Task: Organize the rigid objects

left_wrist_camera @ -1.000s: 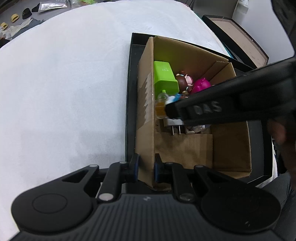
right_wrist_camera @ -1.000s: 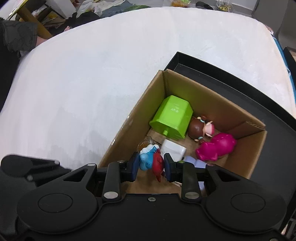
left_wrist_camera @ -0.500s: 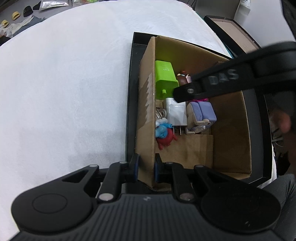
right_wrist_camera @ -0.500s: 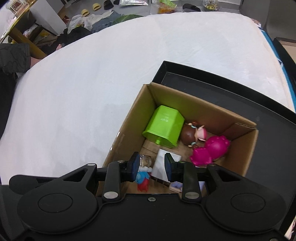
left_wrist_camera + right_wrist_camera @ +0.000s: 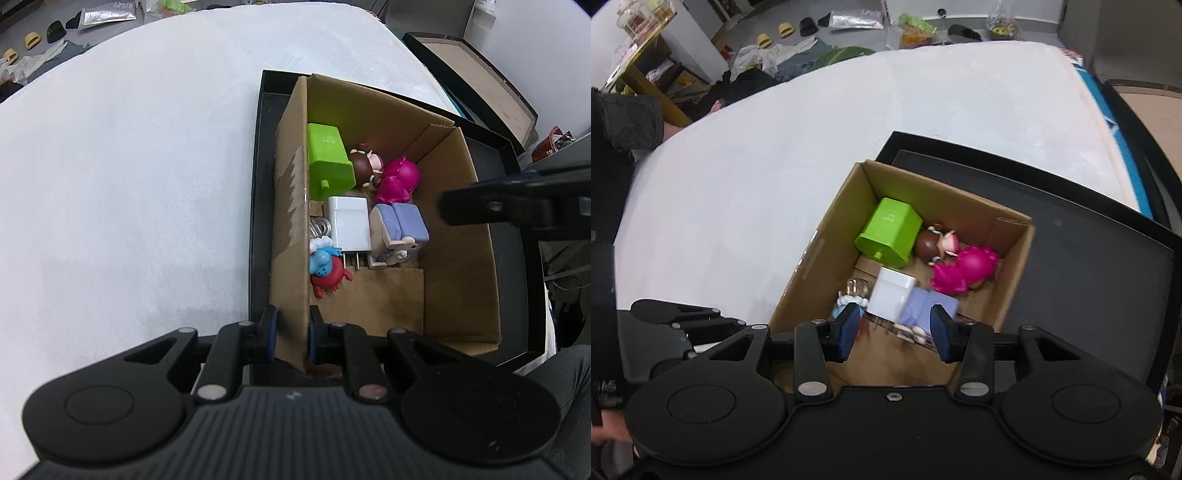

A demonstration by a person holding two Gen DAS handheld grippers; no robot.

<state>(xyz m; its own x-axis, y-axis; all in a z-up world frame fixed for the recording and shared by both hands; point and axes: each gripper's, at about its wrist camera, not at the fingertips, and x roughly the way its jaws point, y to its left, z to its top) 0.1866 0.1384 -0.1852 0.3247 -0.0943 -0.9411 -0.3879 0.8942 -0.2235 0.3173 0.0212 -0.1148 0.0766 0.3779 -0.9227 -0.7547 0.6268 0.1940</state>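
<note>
Lying below right hand-held gripper [image 5: 894,328]: figurine [image 5: 327,267]

Black gripper [image 5: 894,328], blue pads [image 5: 849,325]

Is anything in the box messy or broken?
Nothing looks broken. The toys lie jumbled in the cardboard box: the blue and red figure lies tipped beside the white charger.
</note>
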